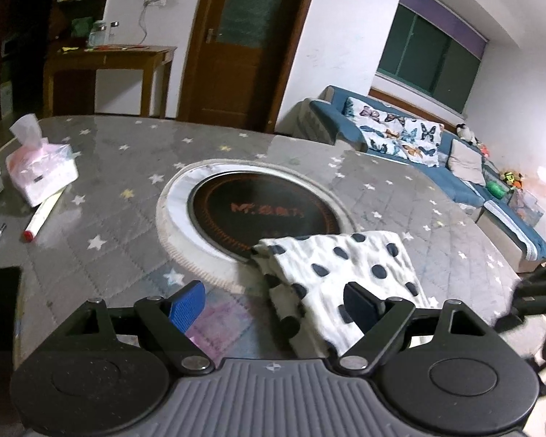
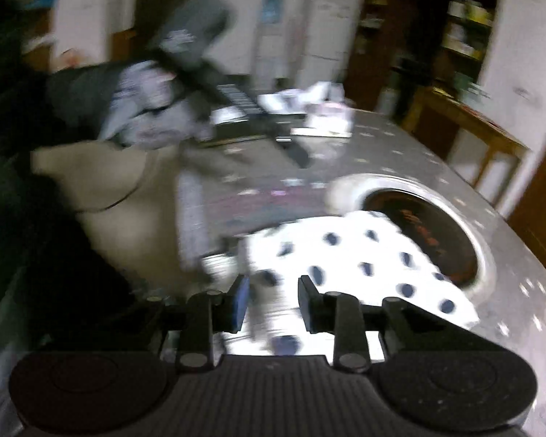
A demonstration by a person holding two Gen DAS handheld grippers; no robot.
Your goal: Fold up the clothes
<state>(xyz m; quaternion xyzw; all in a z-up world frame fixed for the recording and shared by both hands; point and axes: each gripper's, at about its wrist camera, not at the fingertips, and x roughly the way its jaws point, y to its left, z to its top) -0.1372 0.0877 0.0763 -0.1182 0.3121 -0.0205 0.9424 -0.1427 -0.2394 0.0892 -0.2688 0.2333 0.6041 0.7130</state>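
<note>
Both grippers hang apart over the near edge of the cloth: the left gripper (image 1: pixel 273 306) spread wide and released, the right gripper (image 2: pixel 273 302) with a narrower gap between its fingers, gripping nothing that I can see through the blur. The cloth (image 1: pixel 345 276), white with dark dots, lies folded on the table (image 1: pixel 127 167), its far corner lapping over the burner (image 1: pixel 262 215) sunk in the middle. Left of the burner sit a tissue pack (image 1: pixel 40 171) and a marker (image 1: pixel 42 218). Beyond the burner, off the table, stands a sofa (image 1: pixel 436 153).
</note>
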